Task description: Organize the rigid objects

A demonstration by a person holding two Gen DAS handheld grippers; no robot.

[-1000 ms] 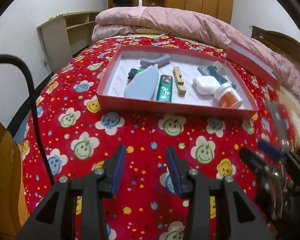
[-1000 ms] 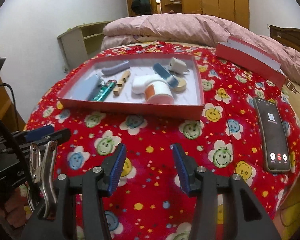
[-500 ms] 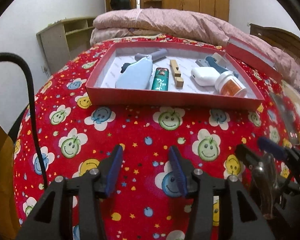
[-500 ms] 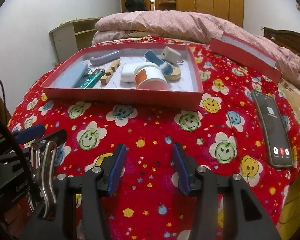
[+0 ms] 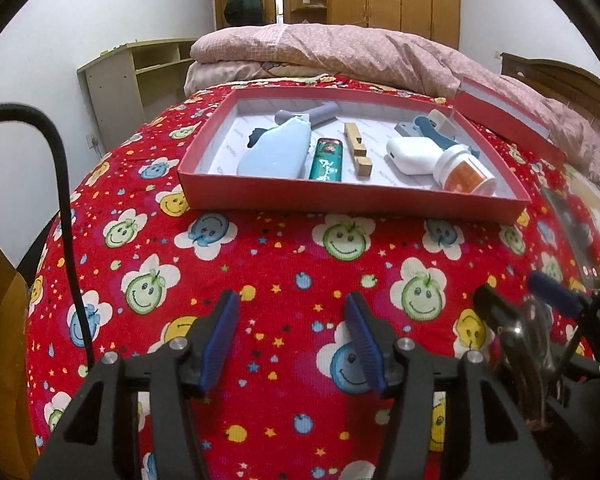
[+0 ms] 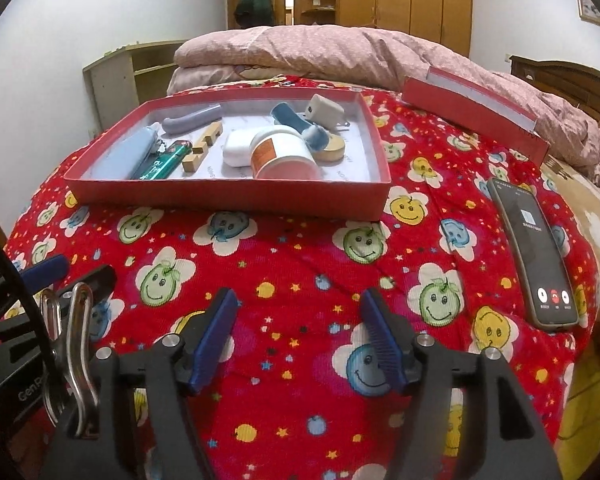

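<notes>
A red box lies on the red smiley bedspread. It holds several small things: a pale blue case, a green lighter, a wooden piece, a white case and a white jar with an orange label. My left gripper is open and empty, low over the bedspread well in front of the box. My right gripper is open and empty beside it.
A black phone with a lit screen lies on the bedspread right of the box. The red box lid leans near the pink quilt. A shelf unit stands at the left wall. The bed edge falls away to the left.
Both grippers have sunk lower and tilted up, so the box now shows at a flatter angle. Both stayed open and empty. Nothing in the box moved.
</notes>
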